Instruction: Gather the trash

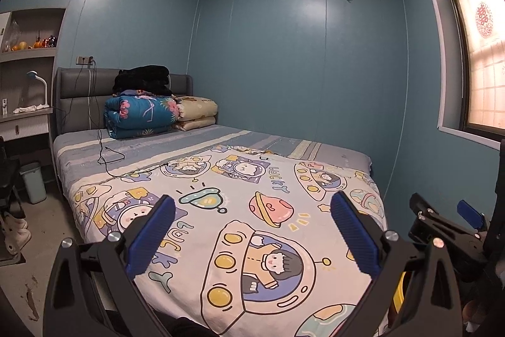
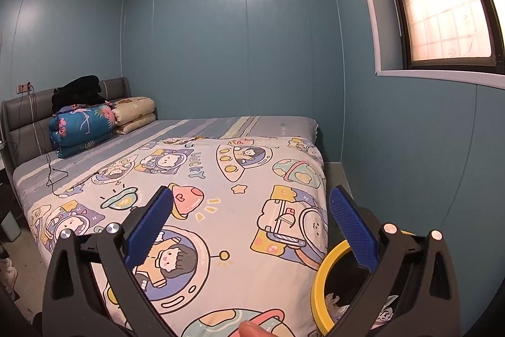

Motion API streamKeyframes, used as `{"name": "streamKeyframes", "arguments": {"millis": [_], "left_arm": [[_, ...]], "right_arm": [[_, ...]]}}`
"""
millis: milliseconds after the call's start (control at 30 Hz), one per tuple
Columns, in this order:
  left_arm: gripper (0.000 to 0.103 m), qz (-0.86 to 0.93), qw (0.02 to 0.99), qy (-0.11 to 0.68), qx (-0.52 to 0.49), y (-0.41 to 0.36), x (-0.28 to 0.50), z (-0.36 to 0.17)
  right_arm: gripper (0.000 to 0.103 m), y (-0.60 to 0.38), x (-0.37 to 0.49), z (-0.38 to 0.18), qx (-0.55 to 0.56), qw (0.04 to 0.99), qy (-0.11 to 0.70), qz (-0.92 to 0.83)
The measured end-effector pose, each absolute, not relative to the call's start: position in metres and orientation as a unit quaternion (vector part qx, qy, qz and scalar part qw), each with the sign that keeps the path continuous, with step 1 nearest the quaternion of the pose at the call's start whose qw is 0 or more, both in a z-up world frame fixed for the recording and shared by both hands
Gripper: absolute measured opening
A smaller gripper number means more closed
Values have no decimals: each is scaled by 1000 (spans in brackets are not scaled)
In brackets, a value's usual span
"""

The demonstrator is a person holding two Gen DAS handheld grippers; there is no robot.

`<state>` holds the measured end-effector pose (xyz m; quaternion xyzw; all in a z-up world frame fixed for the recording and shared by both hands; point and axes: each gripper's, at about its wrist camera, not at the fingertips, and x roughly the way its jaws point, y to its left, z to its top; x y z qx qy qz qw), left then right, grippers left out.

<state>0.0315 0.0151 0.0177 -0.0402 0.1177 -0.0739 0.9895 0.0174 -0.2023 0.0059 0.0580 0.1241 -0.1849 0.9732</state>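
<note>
My left gripper [image 1: 252, 201] hangs open above the foot of a bed [image 1: 284, 147], nothing between its blue pads [image 1: 151, 239]. My right gripper [image 2: 251, 193] is open too and empty, over the bed's right corner; the left wrist view shows it at the far right [image 1: 445, 210]. Below the right gripper's right finger stands a yellow-rimmed bin [image 2: 318, 283] on the floor beside the bed, with crumpled white scraps [image 2: 336, 303] inside. A sliver of that rim [image 1: 398, 292] shows in the left wrist view. I see no loose trash on the cartoon quilt [image 2: 236, 210].
Folded quilts [image 1: 142, 116] and a black garment are stacked at the headboard. A black cable [image 1: 107, 157] trails across the mattress. A pale lidded bin [image 1: 33, 182] stands left of the bed by a desk, with shoes [image 1: 15, 236] on the floor. A person's fingertip [image 2: 249, 329] shows at the bottom.
</note>
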Motion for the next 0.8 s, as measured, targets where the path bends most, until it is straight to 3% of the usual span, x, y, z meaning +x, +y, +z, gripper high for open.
{"name": "streamKeyframes", "arguments": {"millis": [800], "left_arm": [[95, -76, 989, 121, -45, 21, 34, 17]], "right_arm": [[95, -204, 25, 1, 63, 972, 138, -181]]}}
